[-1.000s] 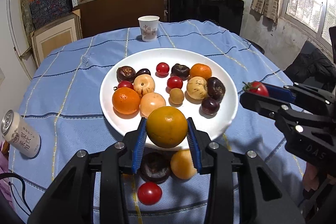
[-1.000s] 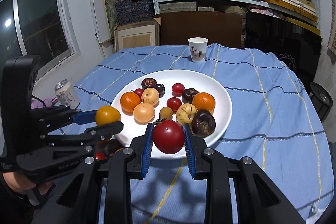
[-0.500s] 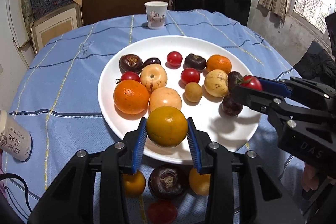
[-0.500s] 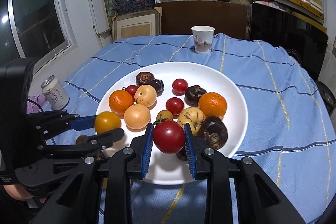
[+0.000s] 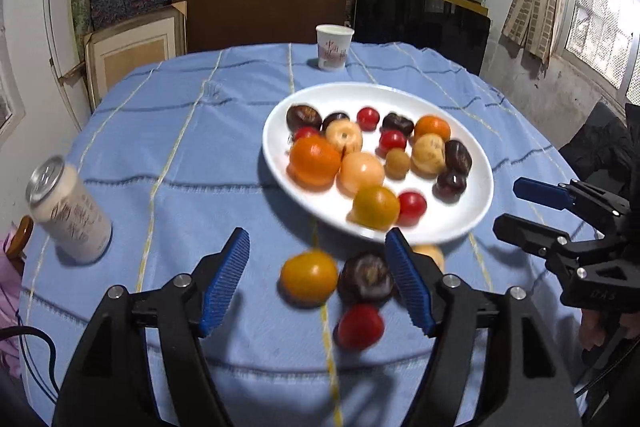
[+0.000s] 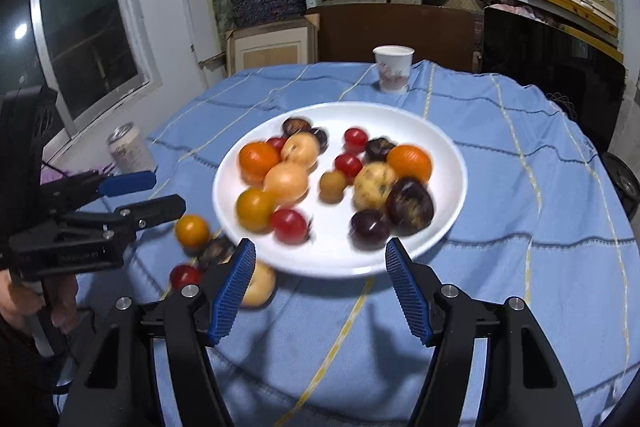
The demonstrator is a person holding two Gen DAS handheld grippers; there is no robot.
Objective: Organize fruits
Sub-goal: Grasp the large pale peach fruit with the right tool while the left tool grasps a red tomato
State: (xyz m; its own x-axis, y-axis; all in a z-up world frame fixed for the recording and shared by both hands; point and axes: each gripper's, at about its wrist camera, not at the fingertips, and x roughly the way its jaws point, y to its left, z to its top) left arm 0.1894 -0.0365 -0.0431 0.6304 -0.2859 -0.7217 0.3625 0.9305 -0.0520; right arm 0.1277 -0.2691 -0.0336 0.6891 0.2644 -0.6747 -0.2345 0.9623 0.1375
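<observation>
A white plate (image 5: 476,203) (image 6: 448,227) on the blue tablecloth holds several fruits. Among them, at its near edge, lie a yellow-orange fruit (image 5: 375,207) (image 6: 254,209) and a red tomato (image 5: 412,207) (image 6: 289,225). Off the plate on the cloth lie an orange fruit (image 5: 309,278) (image 6: 192,231), a dark purple fruit (image 5: 366,277) (image 6: 215,250), a red tomato (image 5: 359,326) (image 6: 185,275) and a pale fruit (image 6: 259,284). My left gripper (image 5: 320,281) is open and empty above these loose fruits. My right gripper (image 6: 320,287) is open and empty at the plate's near rim.
A drink can (image 5: 68,205) (image 6: 130,149) stands at the table's left. A paper cup (image 5: 334,47) (image 6: 393,69) stands behind the plate. Shelves with boxes, a framed picture and a dark screen stand behind the table.
Both grippers have opened and drawn back. The yellow-orange fruit from the left and the red tomato from the right now lie on the plate's near edge.
</observation>
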